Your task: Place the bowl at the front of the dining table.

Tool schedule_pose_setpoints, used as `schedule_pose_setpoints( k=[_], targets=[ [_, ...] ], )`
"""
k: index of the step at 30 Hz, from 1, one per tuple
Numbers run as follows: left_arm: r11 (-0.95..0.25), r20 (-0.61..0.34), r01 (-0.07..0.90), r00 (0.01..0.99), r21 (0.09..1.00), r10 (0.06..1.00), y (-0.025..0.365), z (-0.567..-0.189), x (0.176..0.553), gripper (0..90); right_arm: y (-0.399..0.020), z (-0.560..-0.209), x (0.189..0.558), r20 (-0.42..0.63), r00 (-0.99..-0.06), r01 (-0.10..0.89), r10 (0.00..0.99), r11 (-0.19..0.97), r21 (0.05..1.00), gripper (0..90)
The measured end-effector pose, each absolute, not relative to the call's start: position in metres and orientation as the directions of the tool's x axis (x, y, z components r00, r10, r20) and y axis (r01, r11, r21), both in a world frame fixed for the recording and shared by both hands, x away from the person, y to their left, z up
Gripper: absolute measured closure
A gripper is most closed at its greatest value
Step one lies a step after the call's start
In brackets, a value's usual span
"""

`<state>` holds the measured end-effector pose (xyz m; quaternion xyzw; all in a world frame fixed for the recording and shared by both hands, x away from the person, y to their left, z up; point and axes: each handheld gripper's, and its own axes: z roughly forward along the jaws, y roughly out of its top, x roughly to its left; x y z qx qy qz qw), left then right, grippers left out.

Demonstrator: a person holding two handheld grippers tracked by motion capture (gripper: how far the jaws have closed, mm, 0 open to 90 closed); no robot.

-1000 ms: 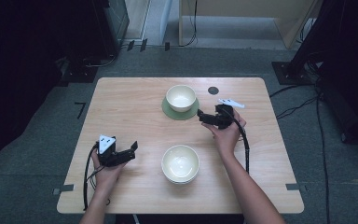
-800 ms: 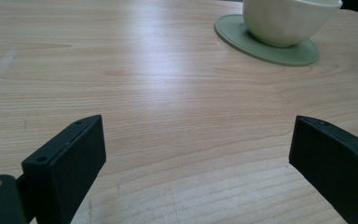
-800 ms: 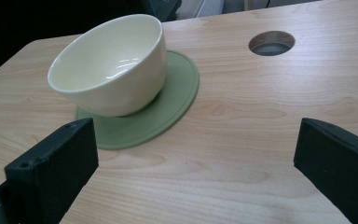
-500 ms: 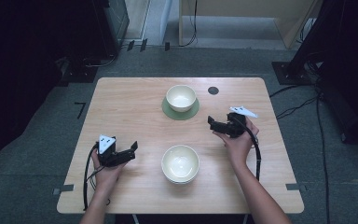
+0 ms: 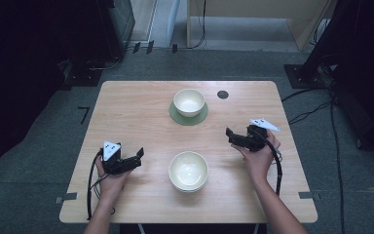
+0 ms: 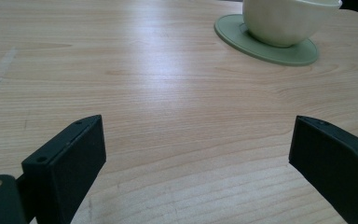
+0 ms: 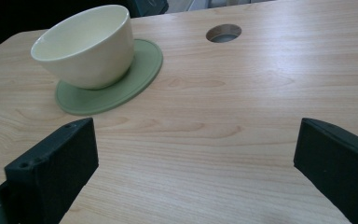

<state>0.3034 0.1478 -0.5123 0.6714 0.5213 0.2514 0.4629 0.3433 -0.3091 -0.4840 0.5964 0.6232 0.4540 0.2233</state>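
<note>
Tongs gape empty on both sides: left tongs (image 5: 135, 157) at 9 o'clock of the near bowl (image 5: 188, 170), right tongs (image 5: 234, 136) at 2 o'clock.

A light wooden table (image 5: 141, 117) with rounded corners stands on grey carpeted floor (image 5: 39, 170). A round cable hole (image 5: 222, 94) sits near its far edge. Black cables (image 5: 311, 105) trail over the floor at right, and dark equipment stands (image 5: 102, 34) (mostly lost in shadow) flank a pale wooden panel (image 5: 253, 19) behind.
</note>
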Motion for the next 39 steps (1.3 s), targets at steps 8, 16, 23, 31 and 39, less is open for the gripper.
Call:
schedule_pose_setpoints(
  k=[8,16,23,31,39],
  targets=[
    [-0.028,-0.145,0.467,0.330,0.884,0.933,0.148,-0.512,0.303,3.5,-0.319,-0.488,0.330,0.253,-0.179,0.538,0.951,-0.121,0.834,0.1],
    [-0.028,-0.143,0.466,0.329,0.885,0.934,0.147,-0.512,0.303,3.5,-0.328,-0.491,0.319,0.247,-0.170,0.537,0.954,-0.120,0.835,0.1],
    [-0.029,-0.142,0.465,0.327,0.885,0.934,0.147,-0.512,0.303,3.5,-0.338,-0.495,0.307,0.238,-0.158,0.538,0.958,-0.119,0.834,0.1],
    [-0.030,-0.141,0.465,0.328,0.885,0.934,0.147,-0.512,0.303,3.5,-0.349,-0.502,0.293,0.229,-0.141,0.547,0.963,-0.118,0.829,0.1],
    [-0.033,-0.139,0.465,0.330,0.885,0.934,0.147,-0.512,0.303,3.5,-0.362,-0.506,0.277,0.234,-0.121,0.548,0.965,-0.132,0.826,0.1]
  ],
)
